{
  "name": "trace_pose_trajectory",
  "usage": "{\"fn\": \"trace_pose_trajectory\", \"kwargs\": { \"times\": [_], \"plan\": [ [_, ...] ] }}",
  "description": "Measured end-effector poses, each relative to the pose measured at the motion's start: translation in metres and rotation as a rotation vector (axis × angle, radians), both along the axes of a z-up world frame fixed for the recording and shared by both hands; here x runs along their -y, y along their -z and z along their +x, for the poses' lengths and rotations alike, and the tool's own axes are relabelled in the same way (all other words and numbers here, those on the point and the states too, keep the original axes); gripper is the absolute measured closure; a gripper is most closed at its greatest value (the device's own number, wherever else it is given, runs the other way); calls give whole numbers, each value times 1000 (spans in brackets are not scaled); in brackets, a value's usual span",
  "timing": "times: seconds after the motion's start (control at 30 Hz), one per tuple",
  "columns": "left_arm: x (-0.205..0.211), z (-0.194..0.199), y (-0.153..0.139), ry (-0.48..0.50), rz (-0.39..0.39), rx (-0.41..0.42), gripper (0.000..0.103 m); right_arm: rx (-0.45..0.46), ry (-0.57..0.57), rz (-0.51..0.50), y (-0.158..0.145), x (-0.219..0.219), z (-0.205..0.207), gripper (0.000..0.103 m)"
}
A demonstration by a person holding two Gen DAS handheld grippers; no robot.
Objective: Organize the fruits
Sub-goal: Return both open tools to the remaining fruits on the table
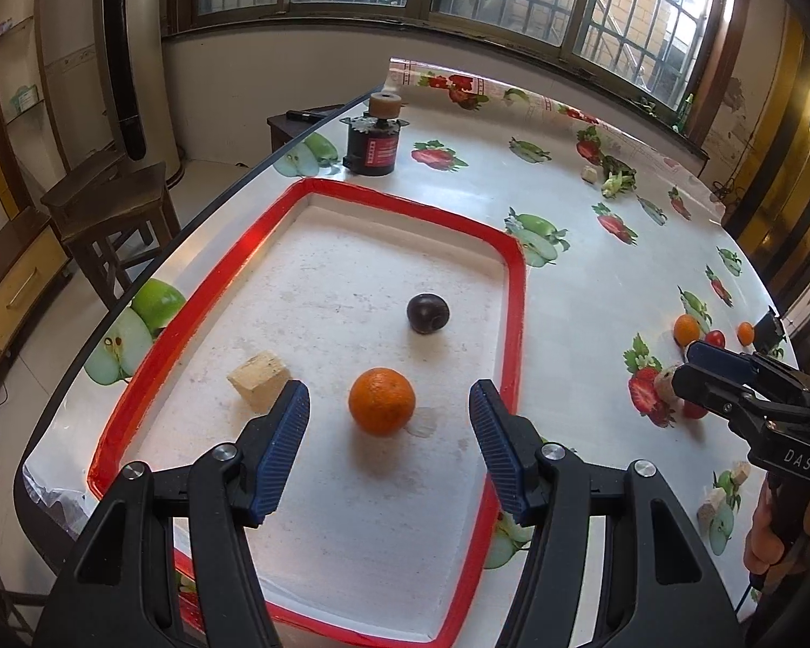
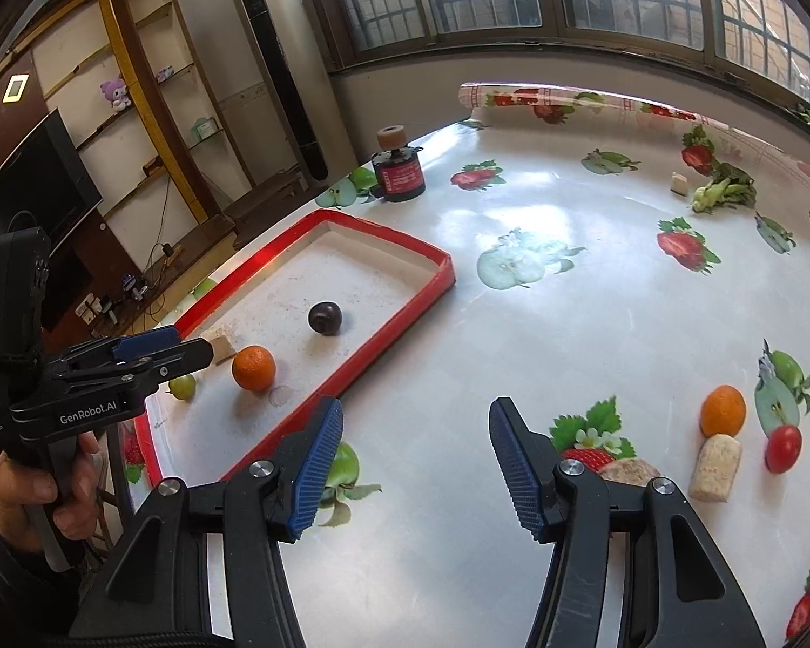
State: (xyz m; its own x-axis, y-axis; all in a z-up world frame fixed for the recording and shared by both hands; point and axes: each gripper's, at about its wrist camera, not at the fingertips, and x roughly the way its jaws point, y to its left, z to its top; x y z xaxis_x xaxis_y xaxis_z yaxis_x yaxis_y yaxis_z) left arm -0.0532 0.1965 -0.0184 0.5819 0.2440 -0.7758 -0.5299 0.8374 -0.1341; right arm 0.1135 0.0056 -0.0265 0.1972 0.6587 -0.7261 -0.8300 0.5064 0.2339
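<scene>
I see the orange (image 1: 382, 401) lying free in the red-rimmed tray (image 1: 514, 291) just ahead of my released left tongs (image 1: 389, 405), my right tongs (image 2: 416, 443) gaping empty over the table (image 2: 513, 324), its own fingers hiding a beige lump (image 2: 629, 471).

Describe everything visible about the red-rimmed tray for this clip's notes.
The red-rimmed tray is a shallow rectangle with rounded corners, a glossy red lip and a dull, scuffed white floor. It lies flat on the fruit-print tablecloth near the table's edge. Inside rest an orange, a dark plum and a pale, cork-like block, all apart from each other. A small green fruit shows only in the right wrist view. The open left gripper hovers above without touching.
</scene>
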Motion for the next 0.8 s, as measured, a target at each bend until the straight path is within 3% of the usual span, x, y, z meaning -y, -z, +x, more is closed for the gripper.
{"fn": "trace_pose_trajectory", "kwargs": {
  "times": [0.8],
  "plan": [
    [93,55,6,218,-31,-21,43,-33,296,-8,17,153,47,42]
  ]
}}
